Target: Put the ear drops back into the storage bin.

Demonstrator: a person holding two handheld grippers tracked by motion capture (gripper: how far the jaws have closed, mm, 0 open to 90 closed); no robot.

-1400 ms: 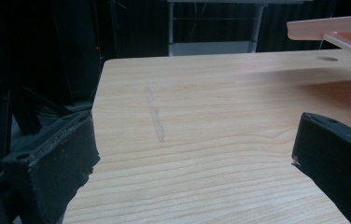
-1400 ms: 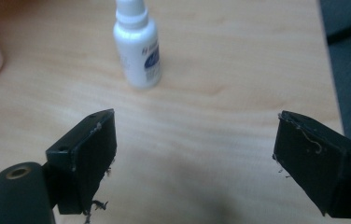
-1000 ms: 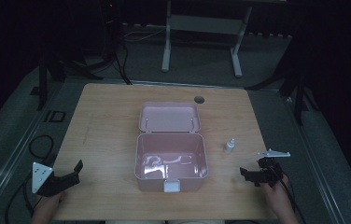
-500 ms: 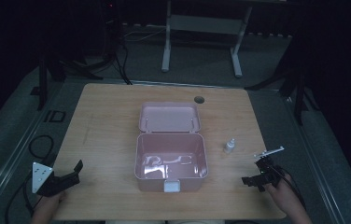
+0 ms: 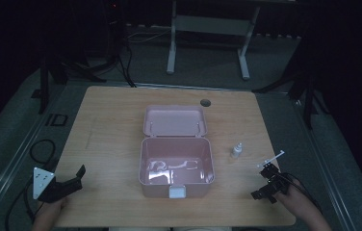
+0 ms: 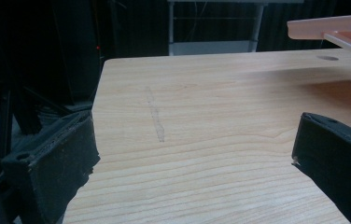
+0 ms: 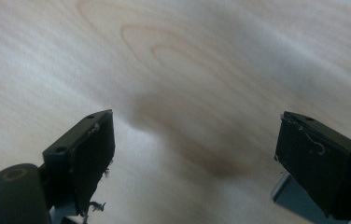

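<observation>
An open pink box sits in the middle of the wooden table, its lid laid back; white items lie inside it. A small white bottle stands upright just right of the box. My left gripper rests at the table's front left corner, open and empty, as its own view shows bare wood between the jaws. My right gripper hovers at the front right, tilted down over bare wood, open and empty in its own view.
The box lid edge juts in at the upper right of the left gripper view. A round cable hole marks the table's far edge. Beyond the table stand a grey metal frame and dark floor with cables.
My right gripper has drawn back toward the table's front edge and tipped downward. The left gripper, box and bottle have stayed put.
</observation>
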